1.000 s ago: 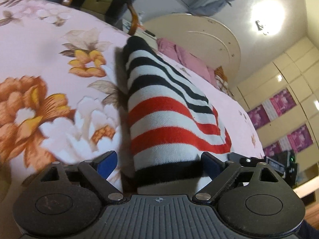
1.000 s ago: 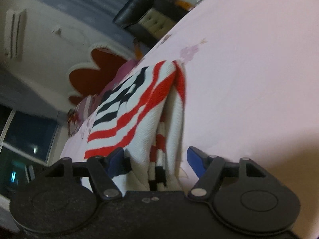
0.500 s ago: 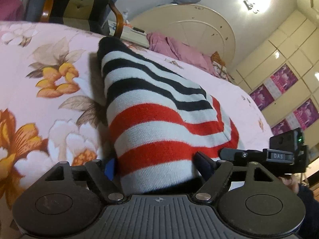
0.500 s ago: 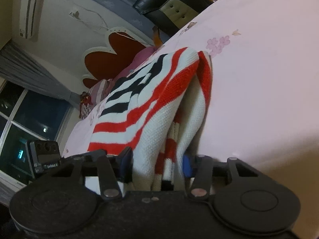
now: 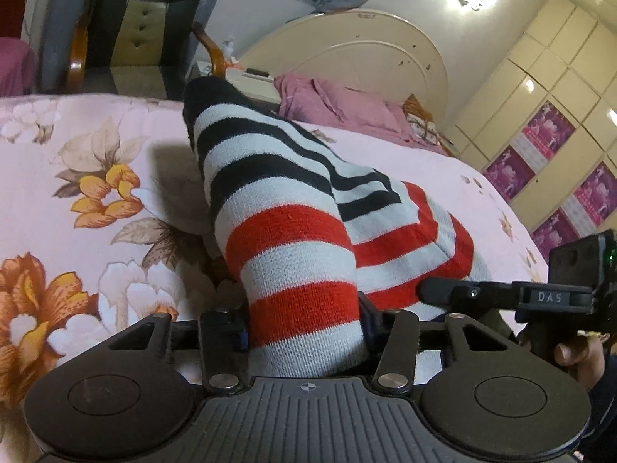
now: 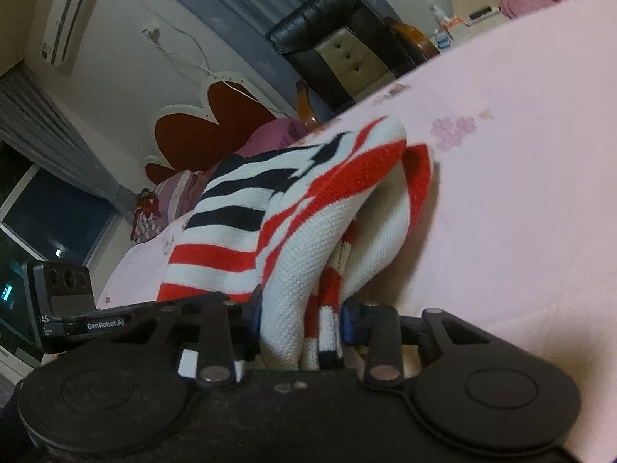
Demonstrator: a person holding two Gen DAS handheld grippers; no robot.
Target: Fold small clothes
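A small knit garment (image 5: 285, 231) with red, white and black stripes lies on a pink flowered bed sheet (image 5: 77, 193). Its near end is raised and bunched. My left gripper (image 5: 304, 328) has that end between its blue pads, and the jaws are closing on the fabric. In the right wrist view the same garment (image 6: 231, 208) hangs in folds from my right gripper (image 6: 300, 320), whose jaws are closing too, with the pads pressing a thick bunch. The right gripper's body (image 5: 501, 293) shows at the left view's right edge, beside the garment. The garment's gripped edges are hidden behind the fingers.
A cream round headboard (image 5: 347, 58) and a heap of pink bedding (image 5: 339, 104) lie beyond the garment. A black chair (image 5: 146, 19) stands past the bed's far edge. A person's hand (image 5: 574, 355) holds the right gripper. Bare pink sheet (image 6: 520, 154) spreads to the right.
Both pairs of jaws have narrowed from wide apart to pressing the fabric. Both grippers have risen, and the garment's near end has lifted off the sheet and bunched up.
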